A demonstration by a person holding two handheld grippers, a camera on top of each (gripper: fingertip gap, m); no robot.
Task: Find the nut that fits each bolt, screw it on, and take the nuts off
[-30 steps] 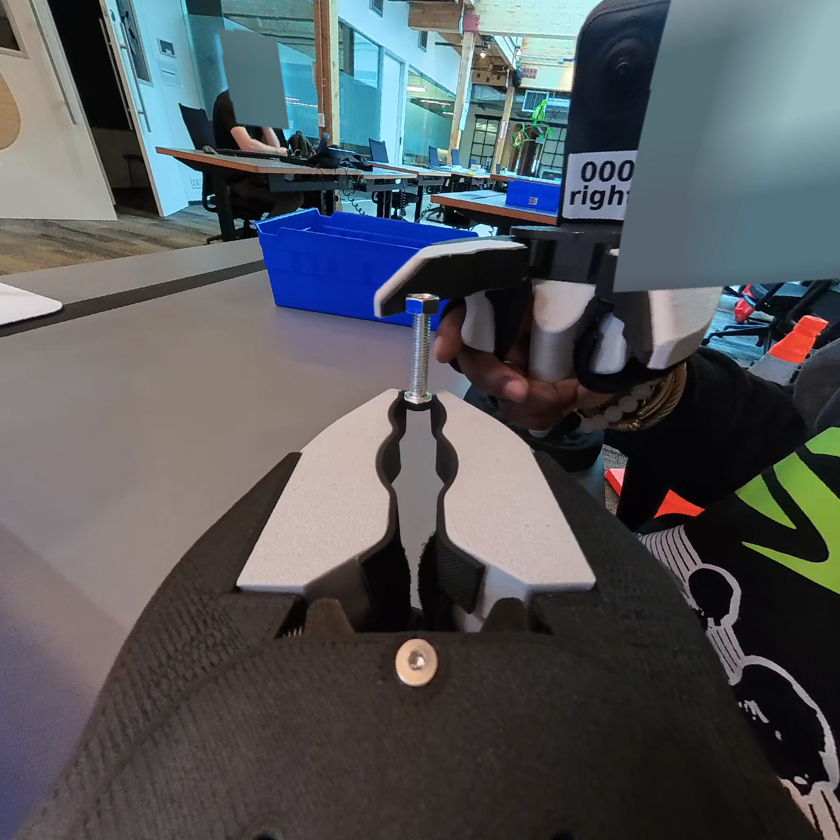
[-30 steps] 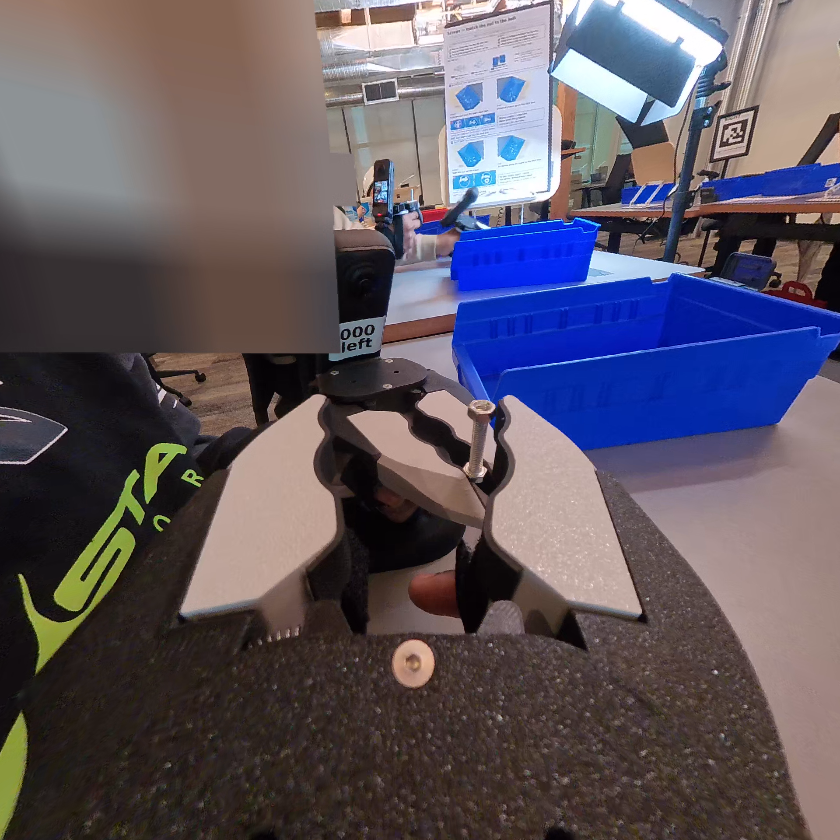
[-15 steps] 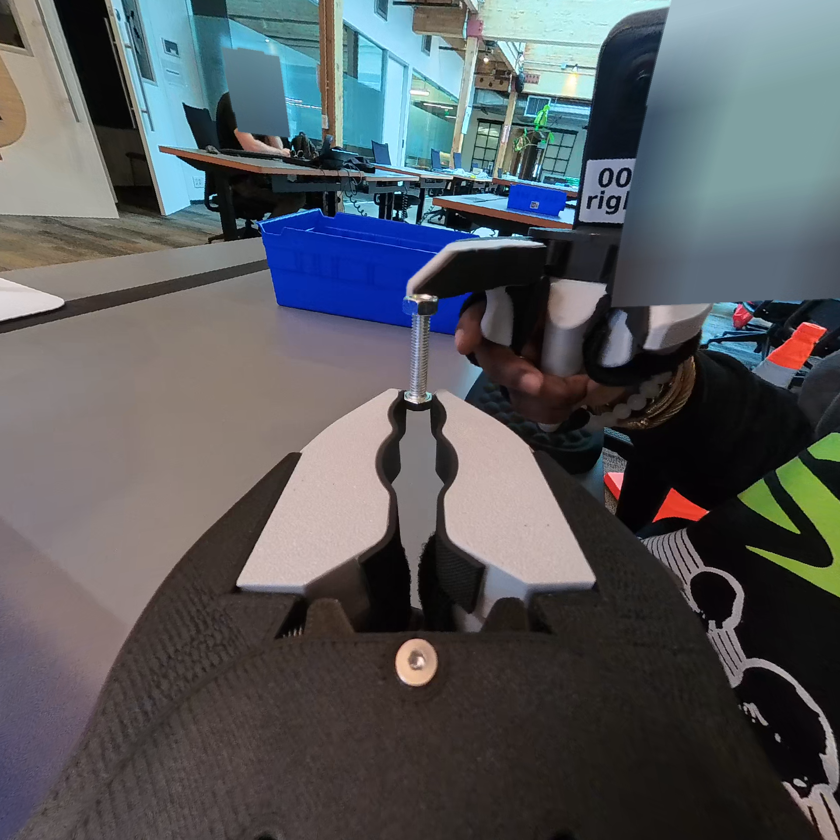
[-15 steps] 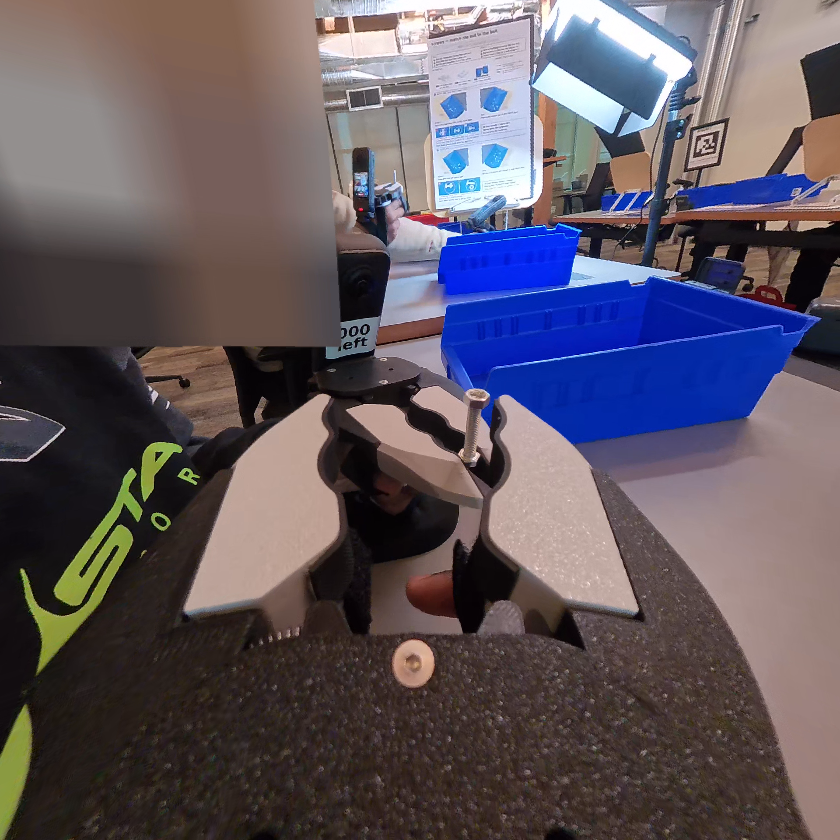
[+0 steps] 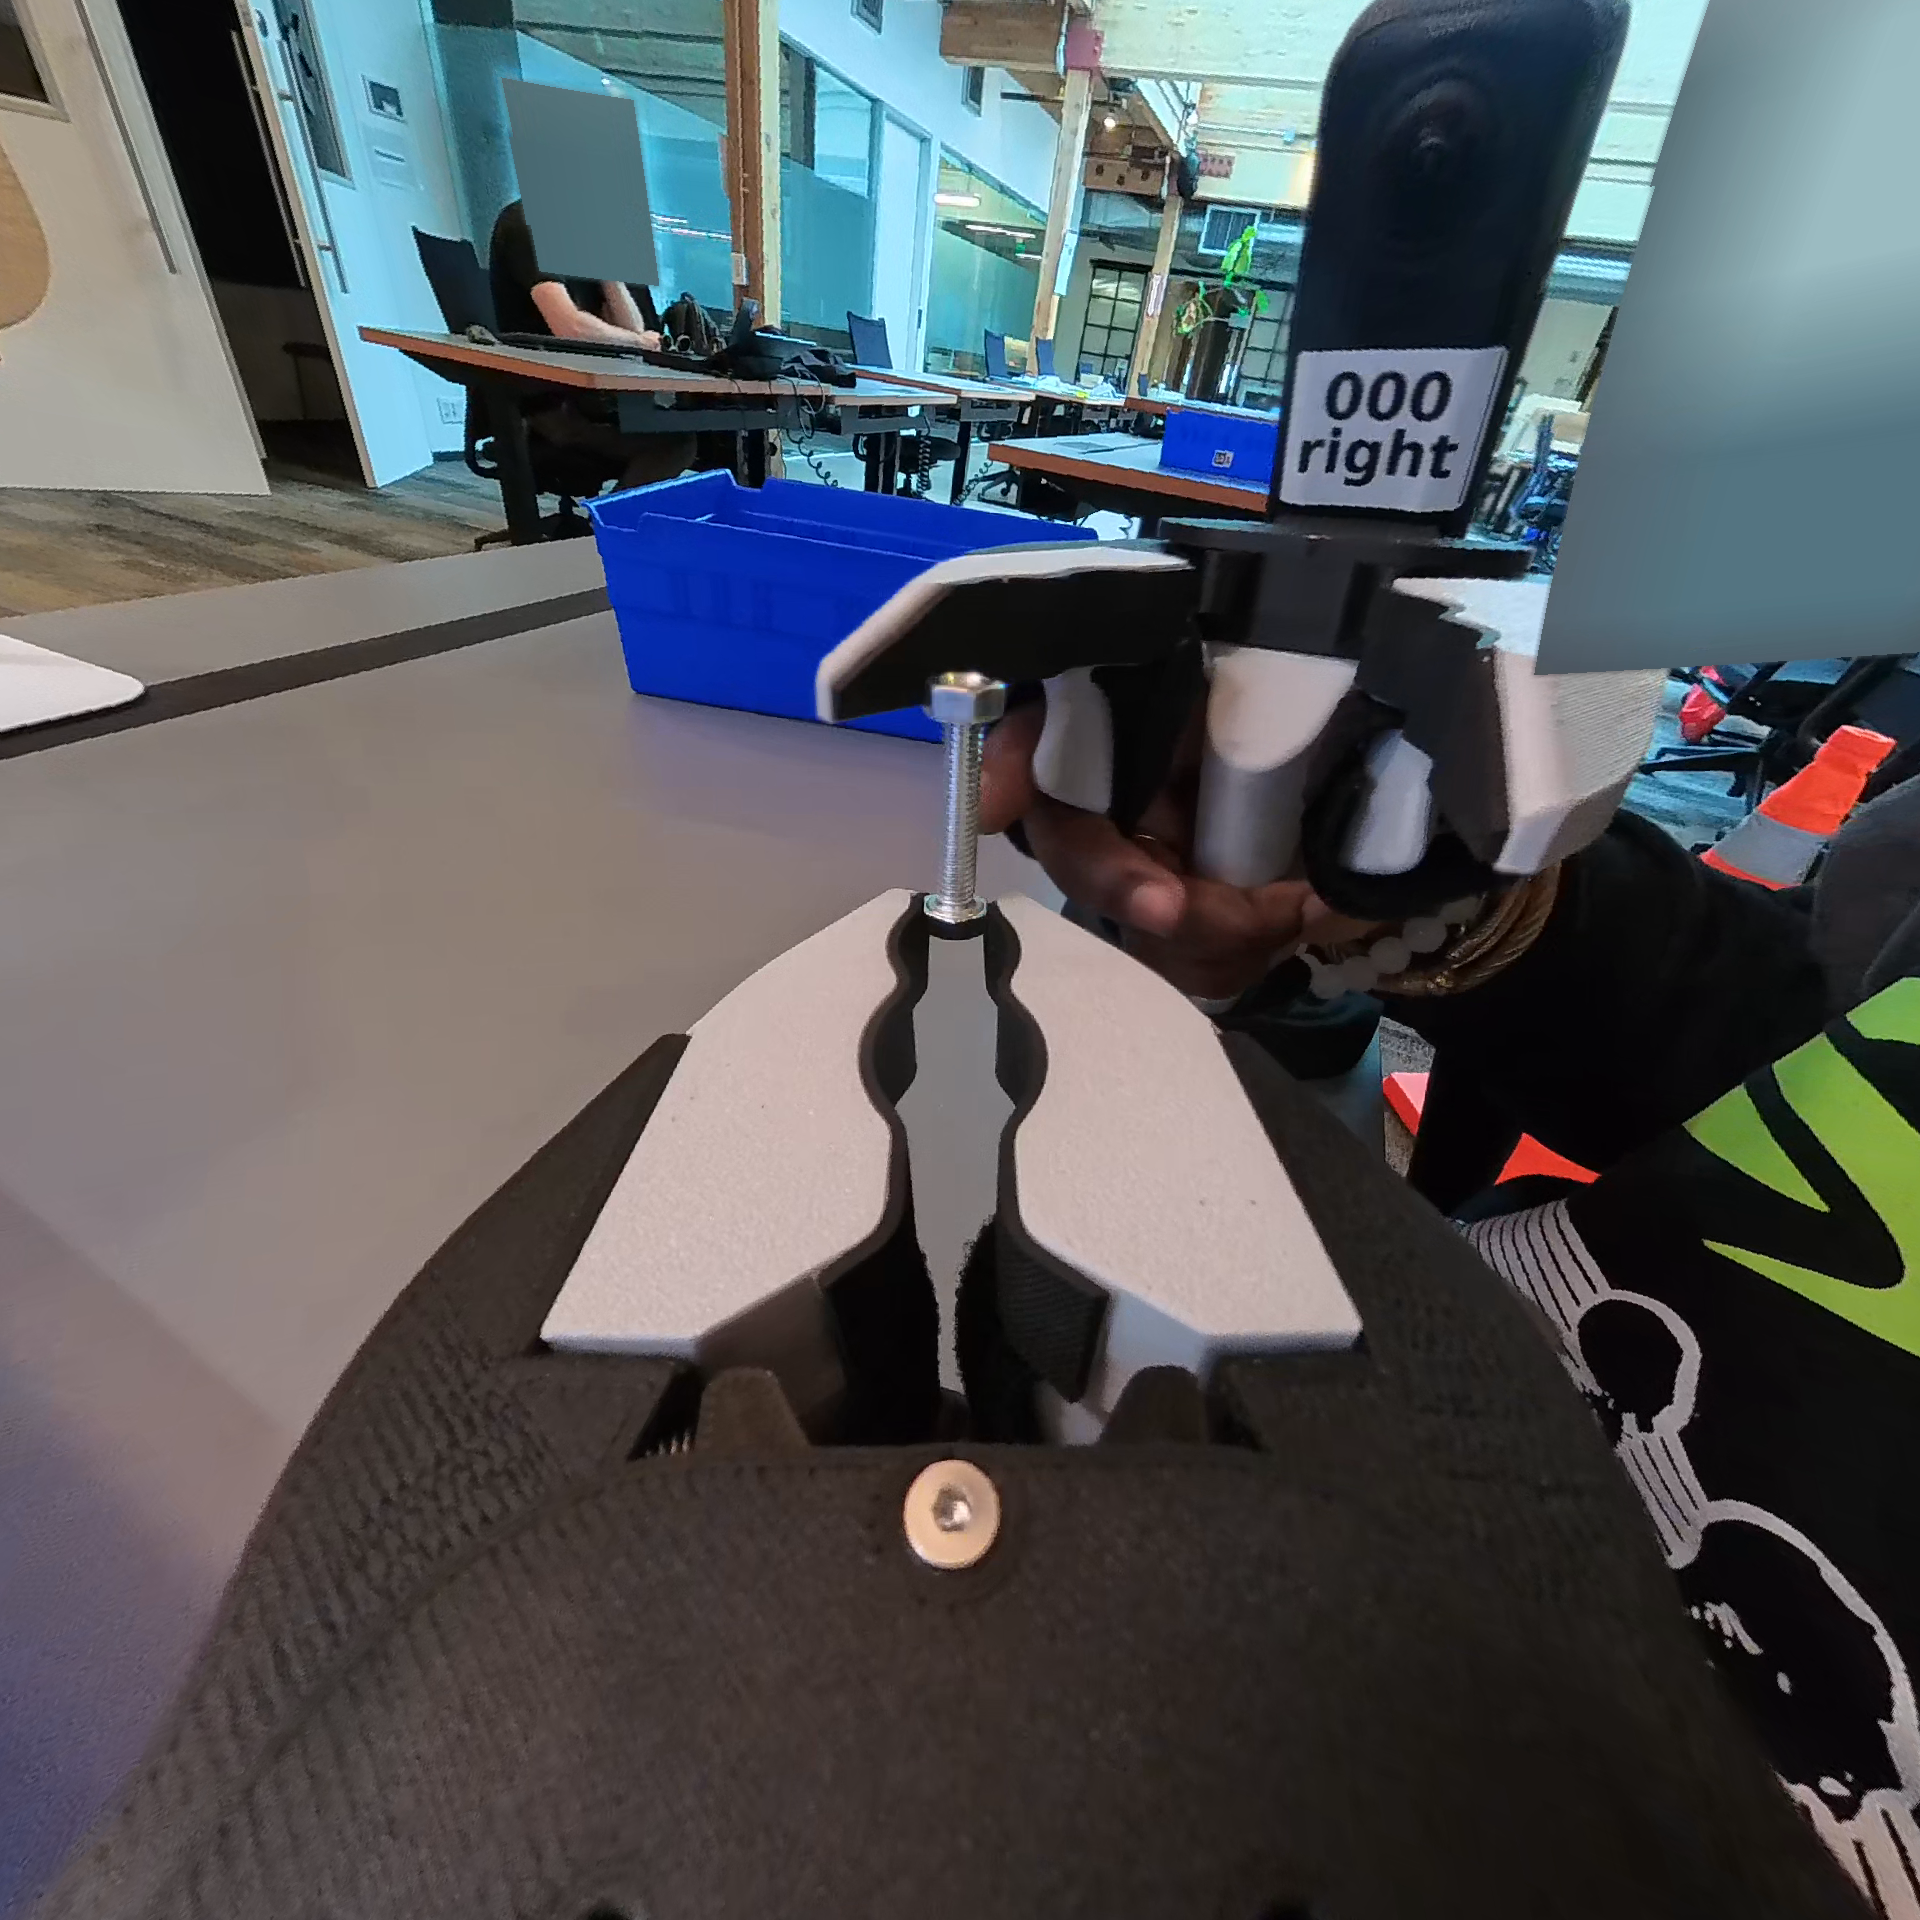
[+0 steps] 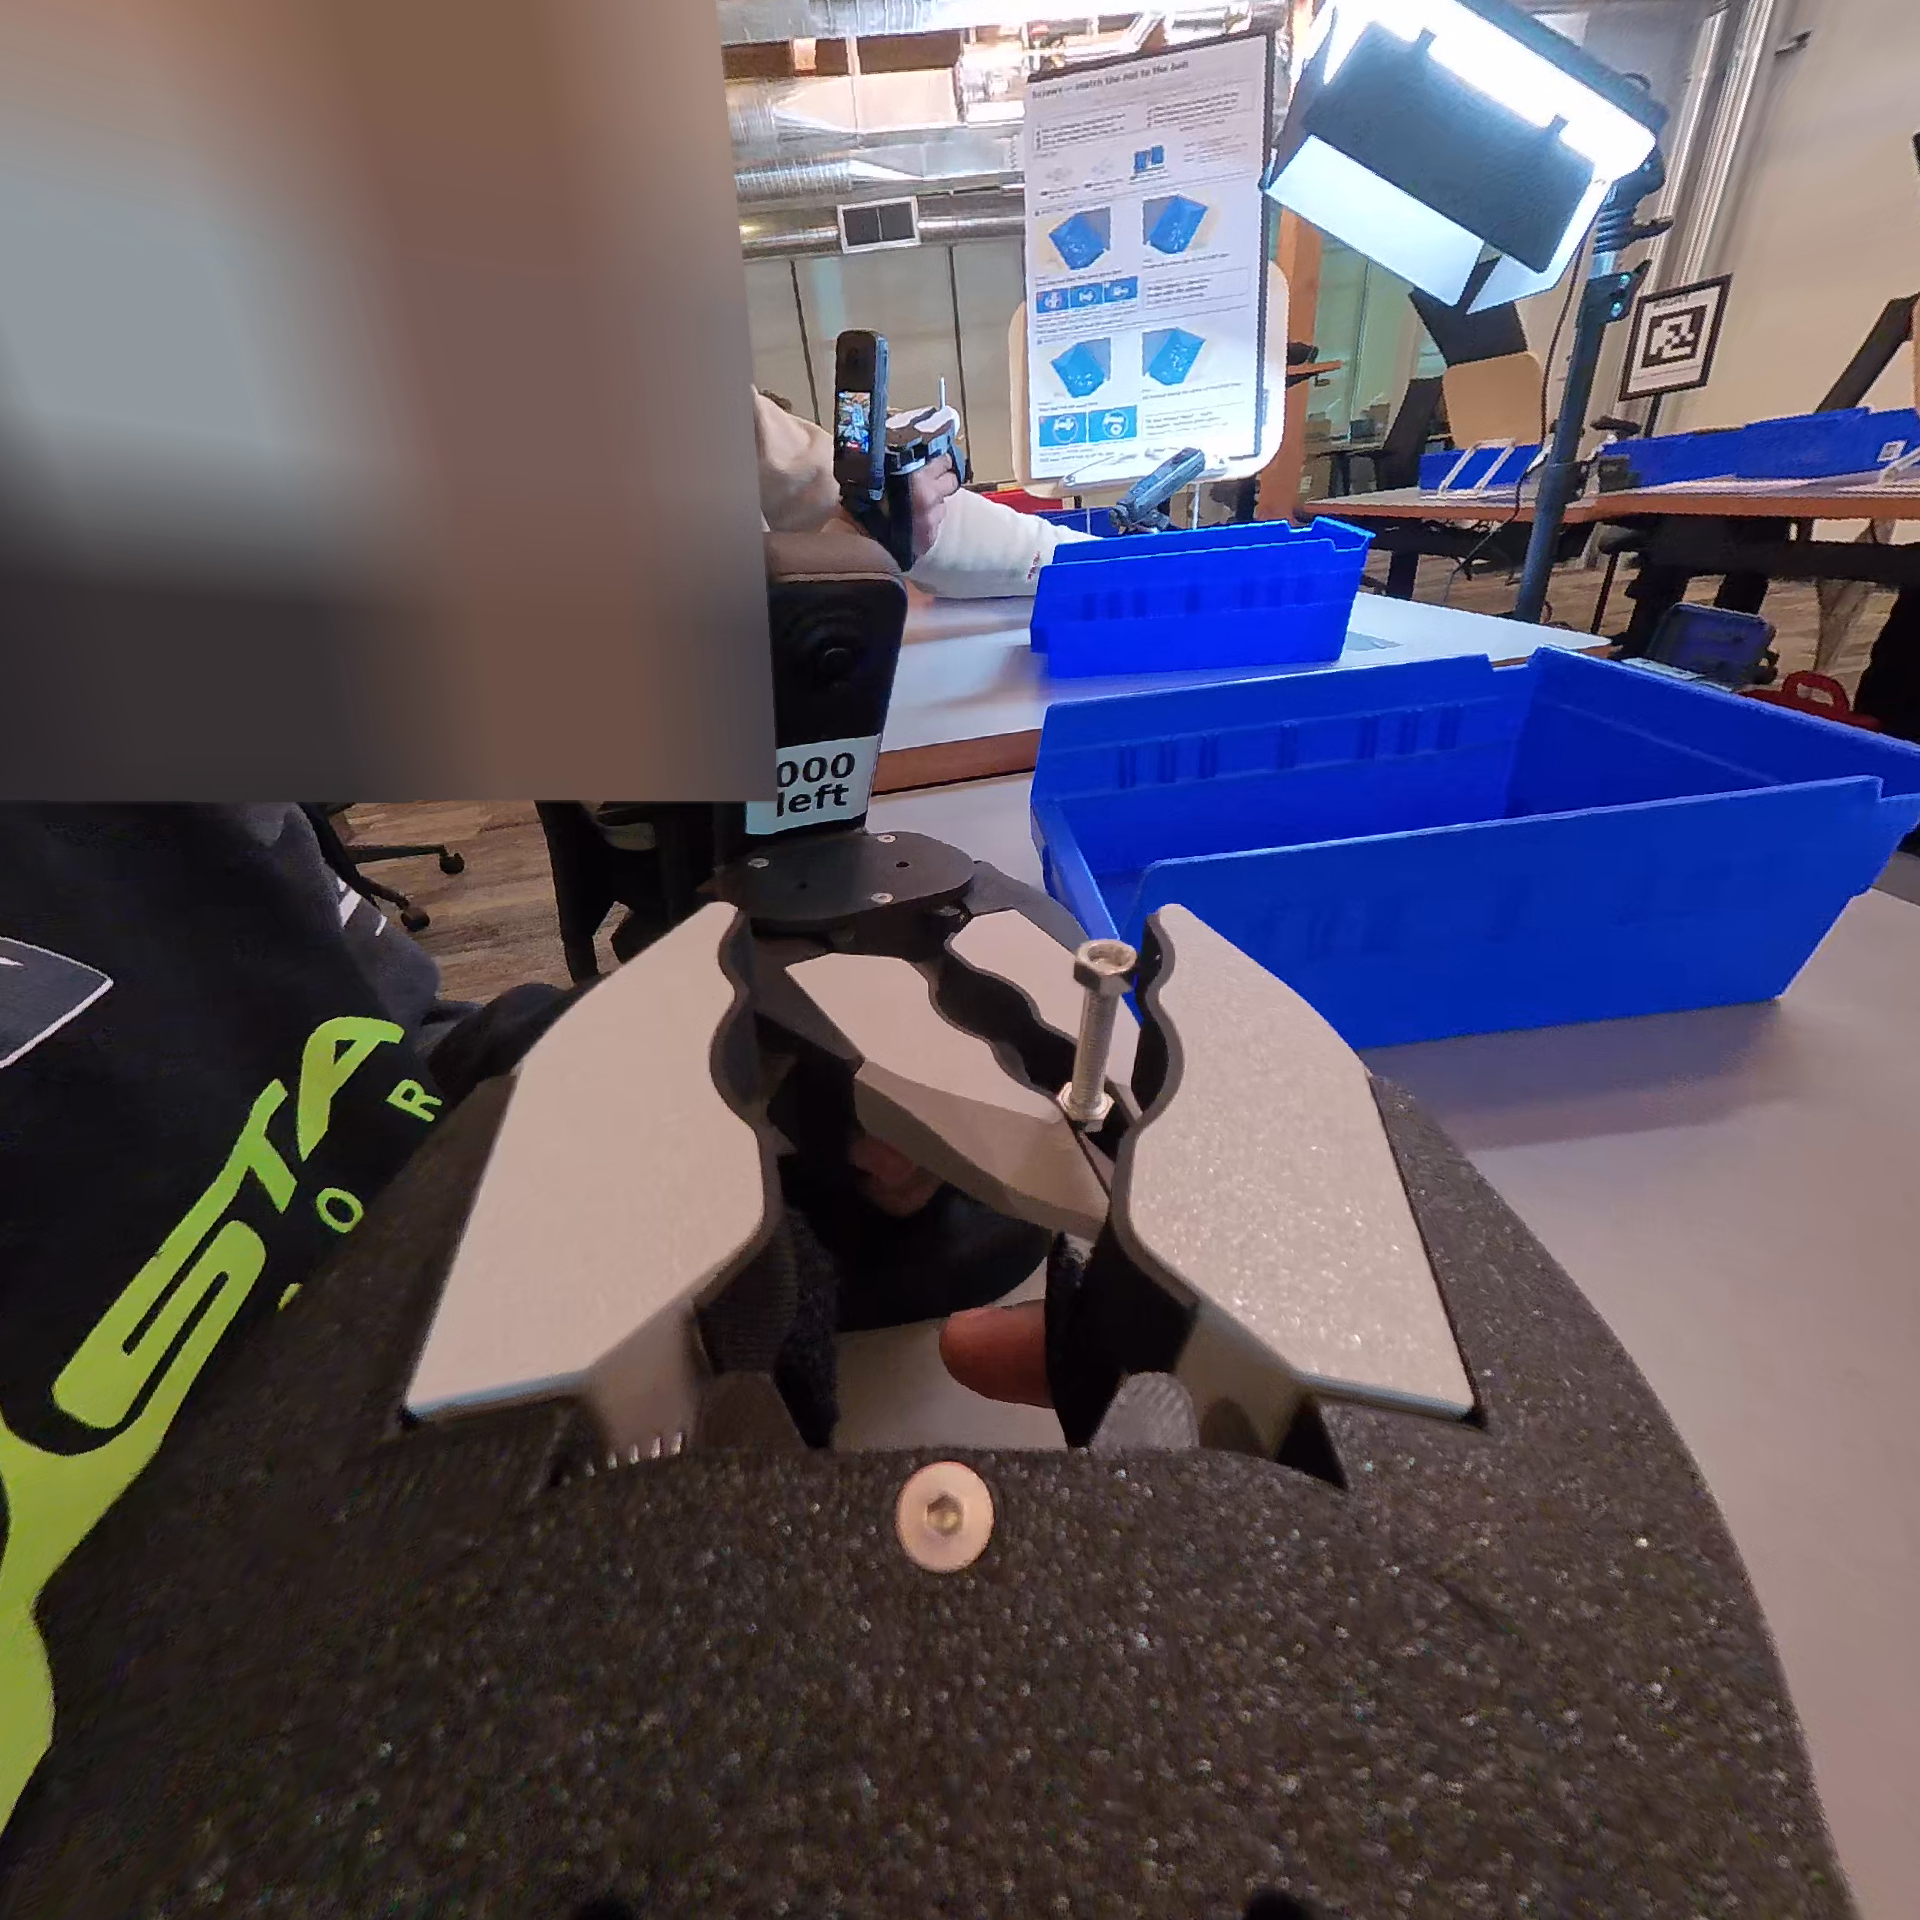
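Steel bolt (image 5: 958, 805) stands upright w/ its long axis vertical; your left gripper (image 5: 956, 925) is clenched on the lower end, right at the fingertips. A nut (image 5: 954, 908) seems to sit on the thread just above them. Hex head (image 5: 966, 694) is up top, tucked under your right gripper (image 6: 930, 1023), whose jaws are spread wide: one finger (image 6: 1236, 1091) lies just beside the head, the other well off, so nothing's gripped on that side. Right gripper is nearer the head & comes in across the shaft, approx. perpendicular. Next move prob. turns on centring head or nut between those fingers before closing. Room: grey table (image 5: 364, 883) under you, blue bin (image 6: 1507, 925) close beyond on the far side.
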